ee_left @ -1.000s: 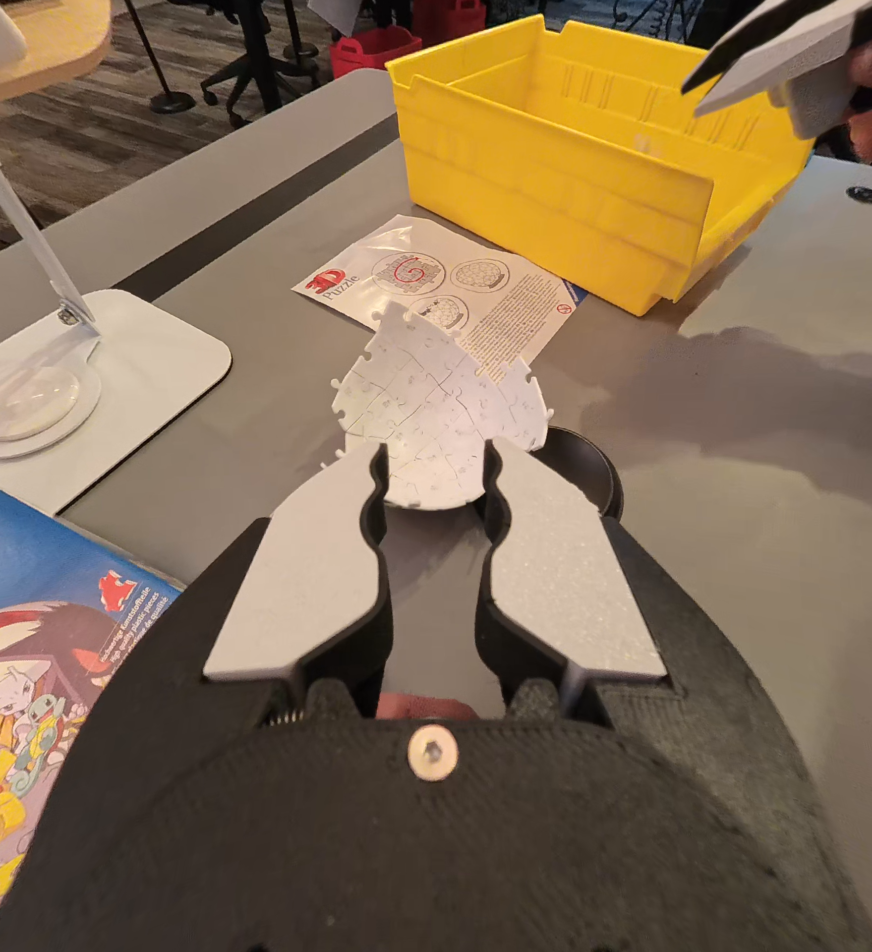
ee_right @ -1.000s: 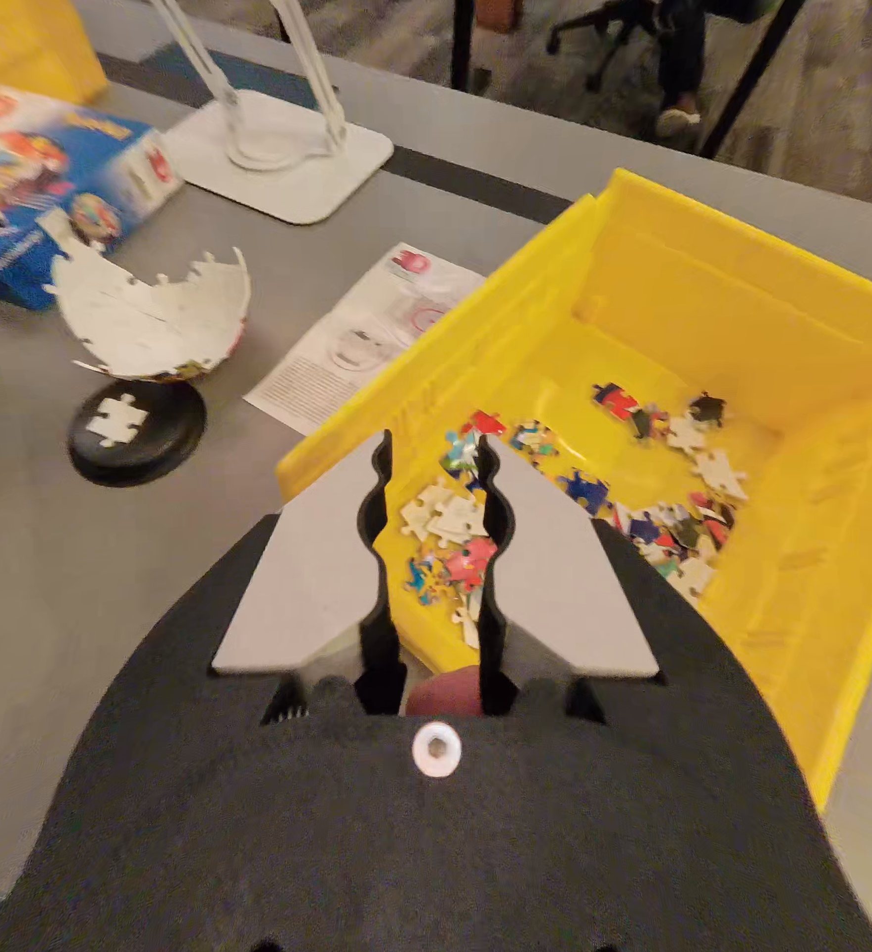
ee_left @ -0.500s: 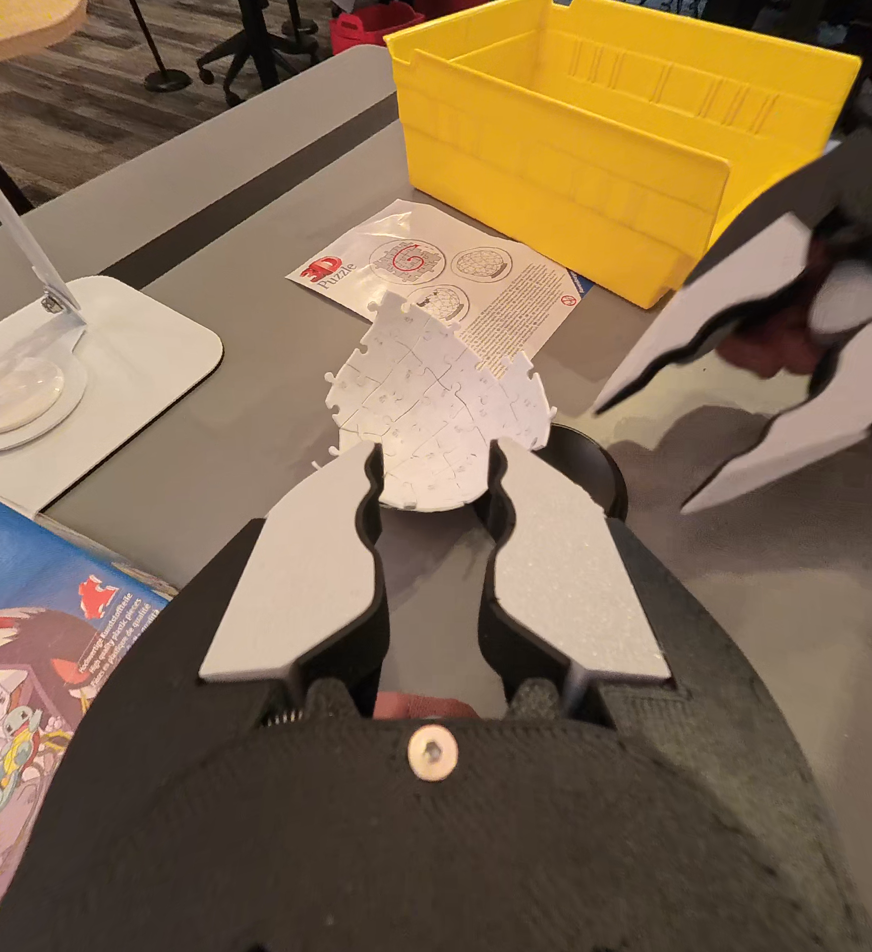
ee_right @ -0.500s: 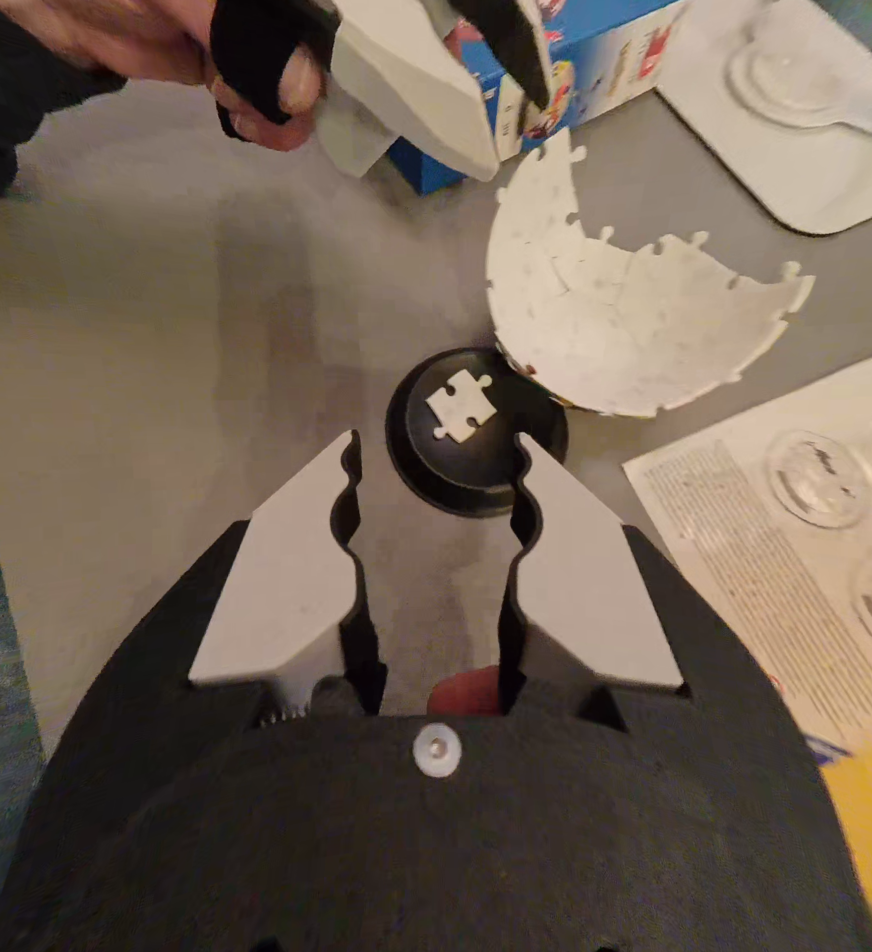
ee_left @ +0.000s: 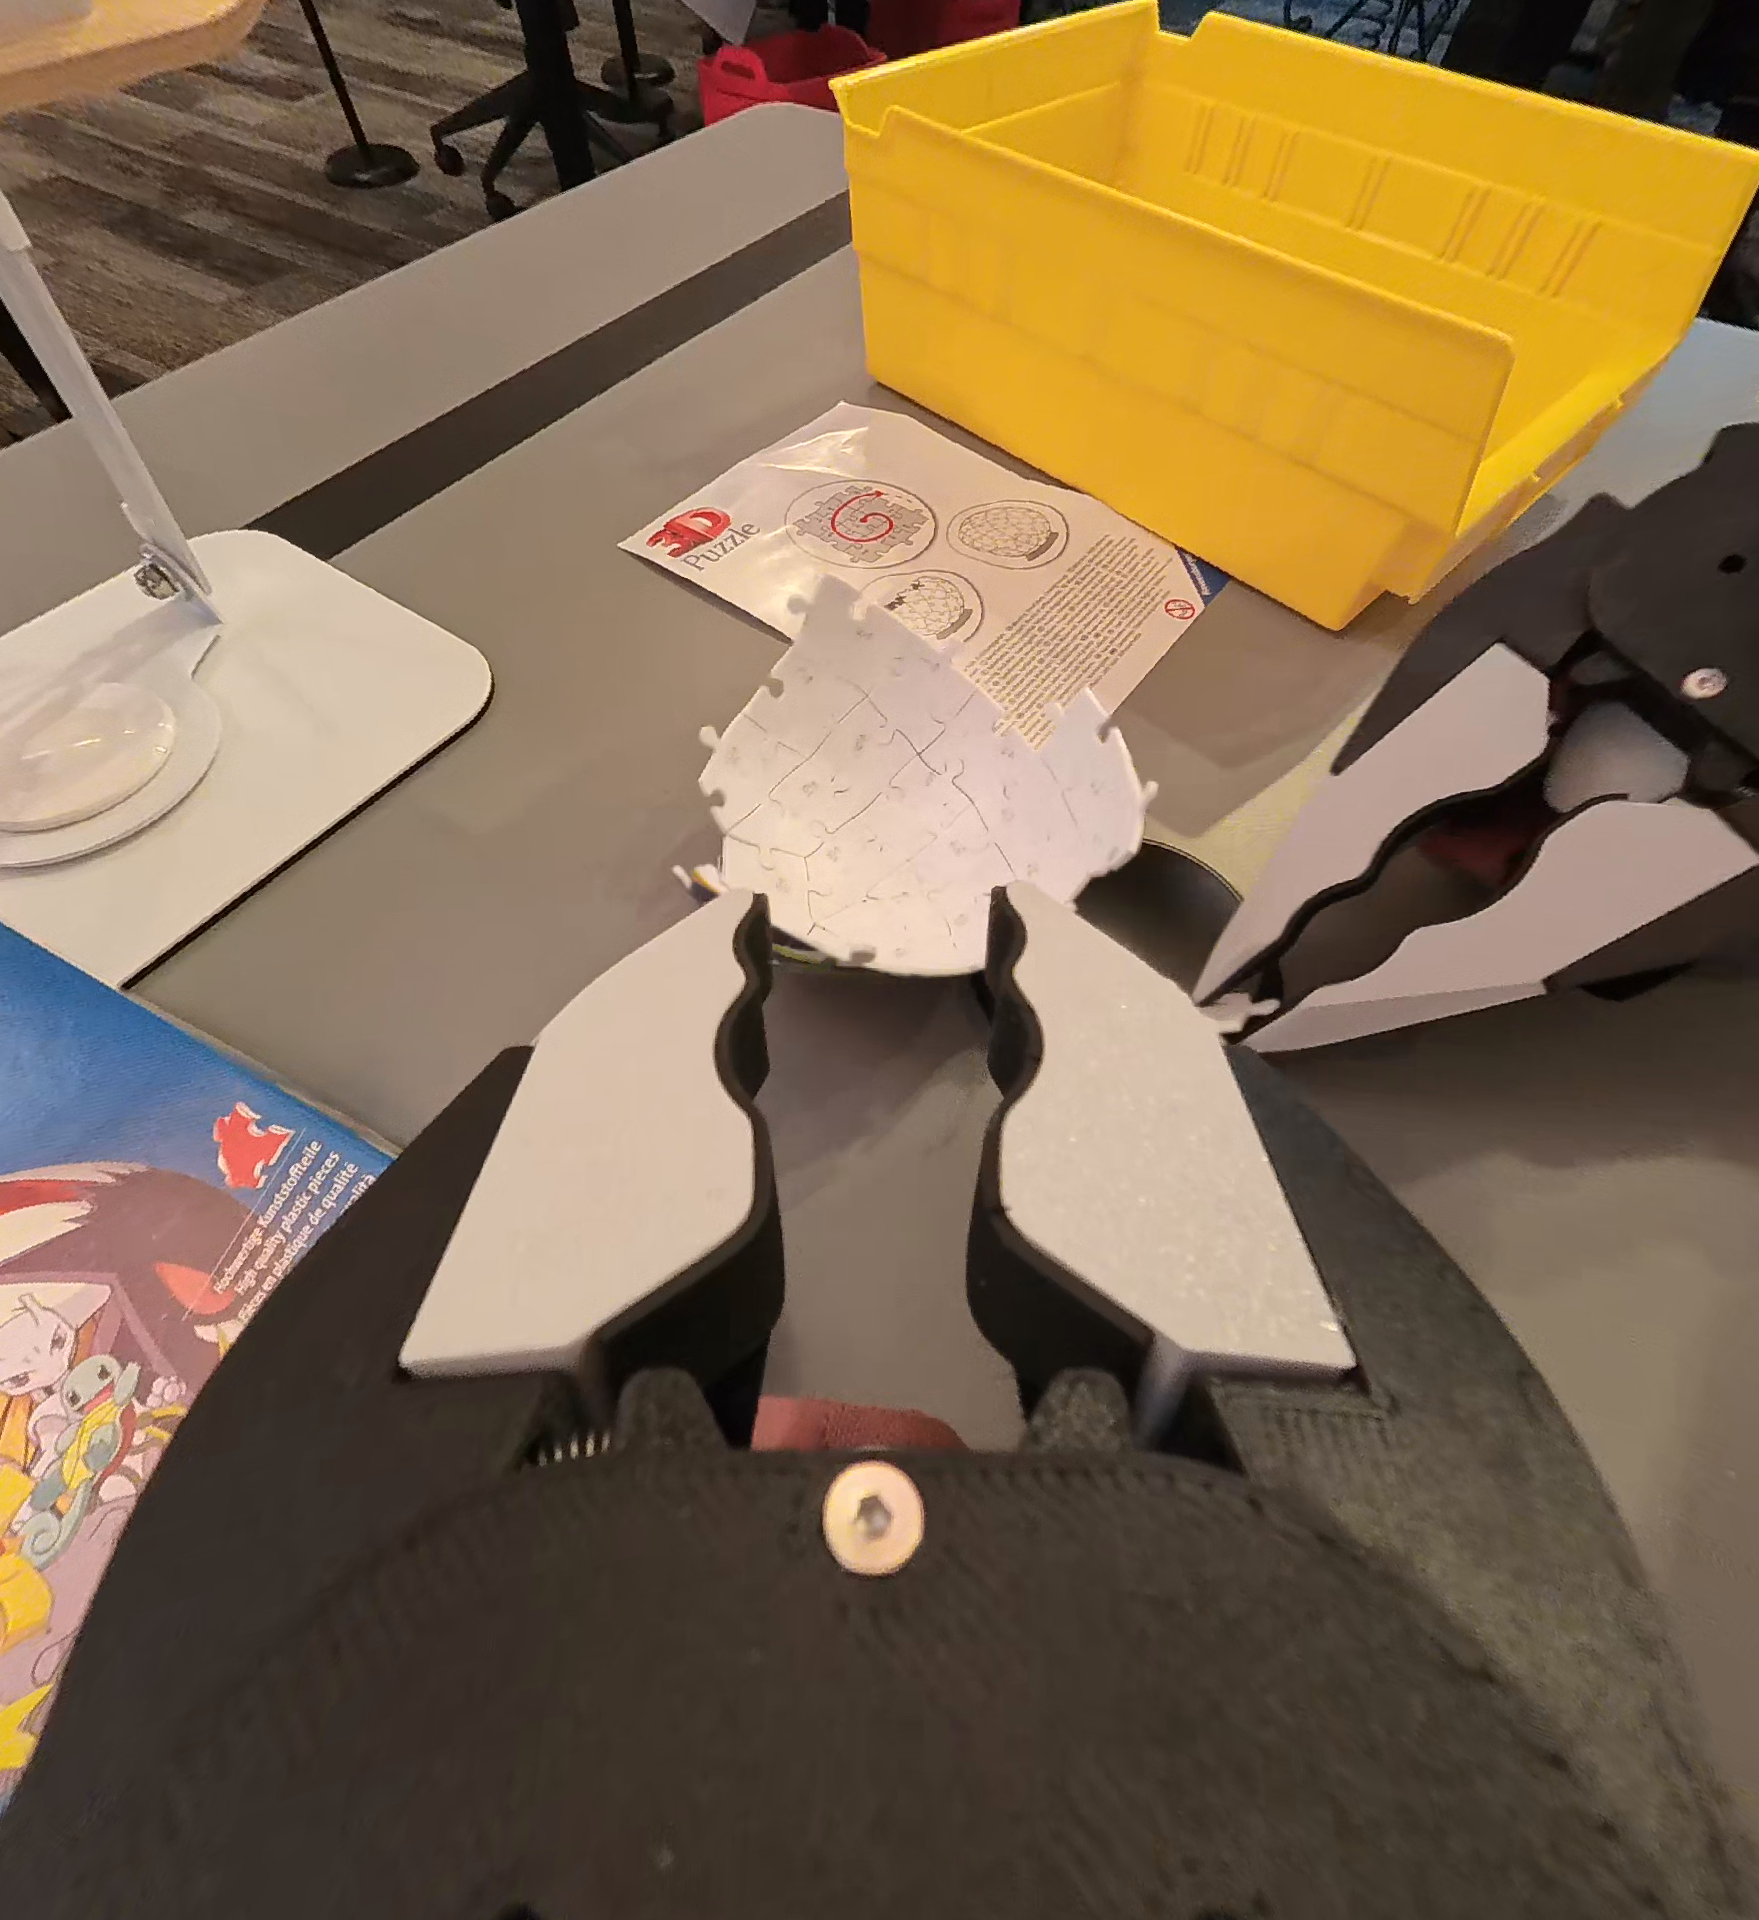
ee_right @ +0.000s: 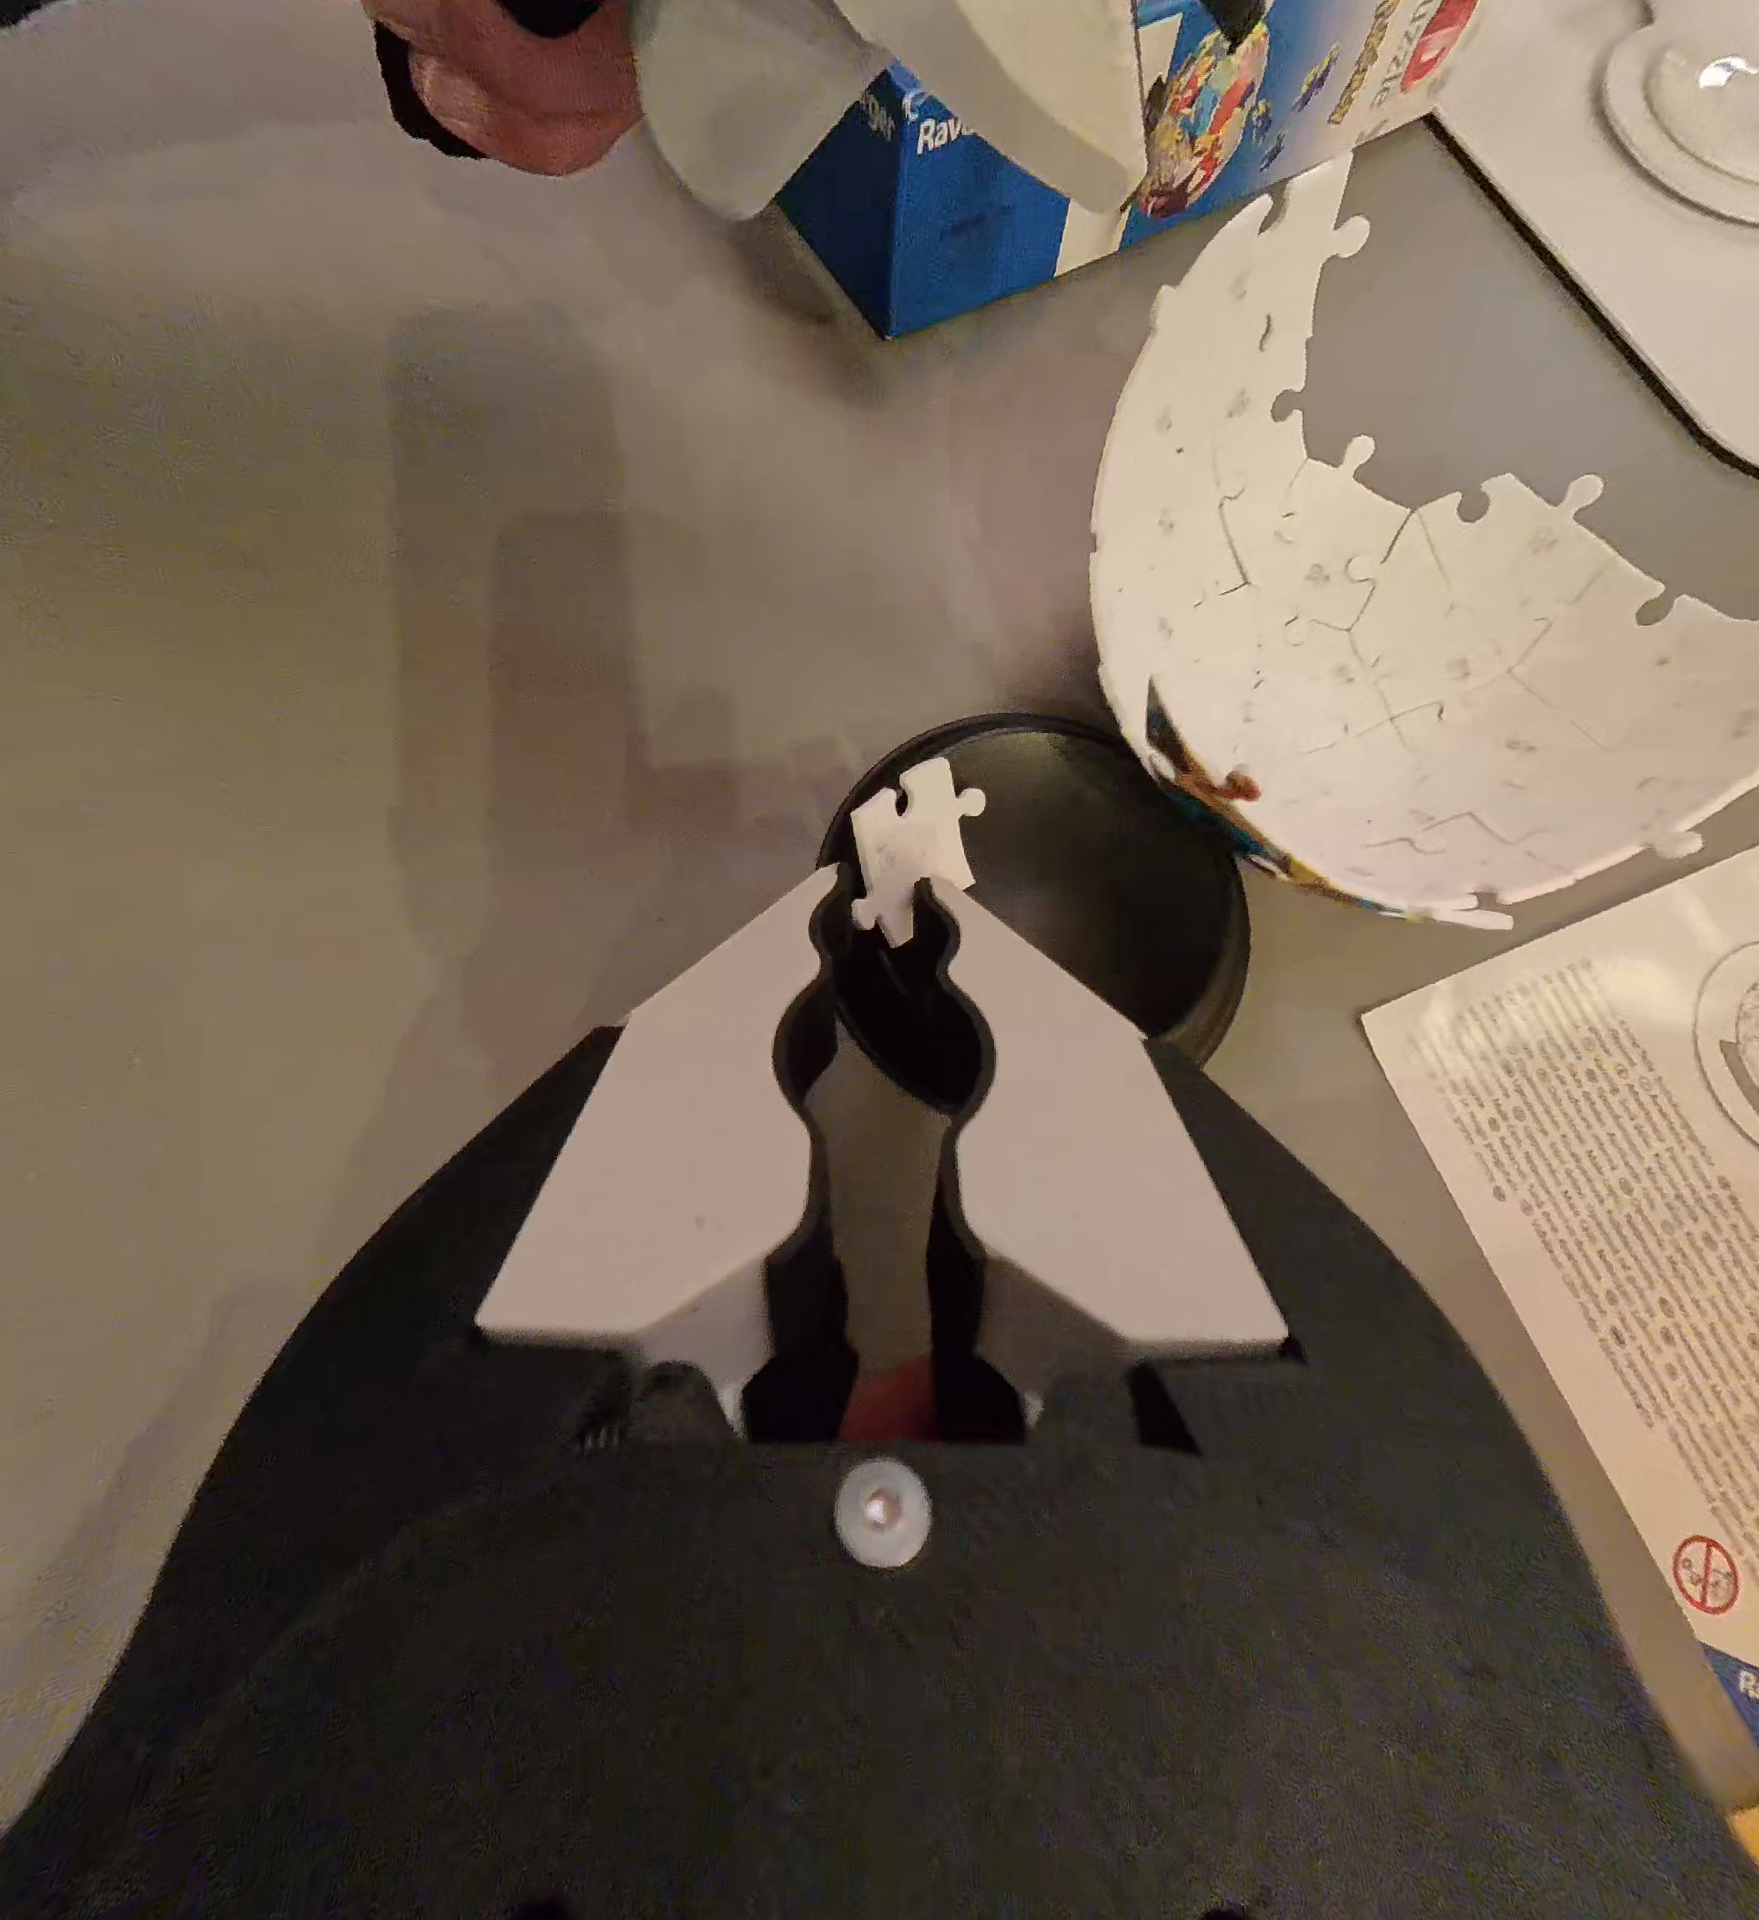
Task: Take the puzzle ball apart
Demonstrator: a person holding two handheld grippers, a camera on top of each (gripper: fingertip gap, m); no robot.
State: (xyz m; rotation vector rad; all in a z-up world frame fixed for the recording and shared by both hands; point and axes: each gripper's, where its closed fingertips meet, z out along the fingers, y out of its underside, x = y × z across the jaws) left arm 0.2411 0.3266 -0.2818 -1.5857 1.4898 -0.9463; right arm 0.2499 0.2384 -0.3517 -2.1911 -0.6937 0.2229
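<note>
Left gripper (ee_left: 870,914): from my remote seat I see its fingers parted, clamping nothing, tips just short of the puzzle ball's (ee_left: 916,800) near edge; contact I can't confirm. Right gripper (ee_right: 896,894): clenched on a single white puzzle piece (ee_right: 911,847), pinched at the tips, piece sticking up over the black stand (ee_right: 1083,873).

Landmark = black stand, left to right in the right wrist view:
- Left of stand: bare grey table (ee_right: 231,623).
- Up-left of stand: a hand (ee_right: 522,94) on the left gripper's body, blurred at the frame edge.
- Above stand: blue puzzle box (ee_right: 958,218), partly behind that gripper's finger.
- Over stand: held piece, tilted. Can't tell if it clears the stand's top or touches.
- Right of stand: puzzle ball, now an open shell with the white inside facing up, jagged tabbed rim, printed colours showing at its lower edge. It leans against or overlaps the stand's right rim; not seated on it.
- Up-right of stand: white lamp base (ee_right: 1685,260), beyond the ball.
- Lower-right of stand: instruction sheet (ee_right: 1633,1247), flat, apart from the stand.

Left wrist view adds: yellow bin (ee_left: 1270,291) beyond the sheet, far side of the ball from the stand. Bin contents not visible from this angle. Right gripper (ee_left: 1228,1008) shows at the stand's right.
</note>
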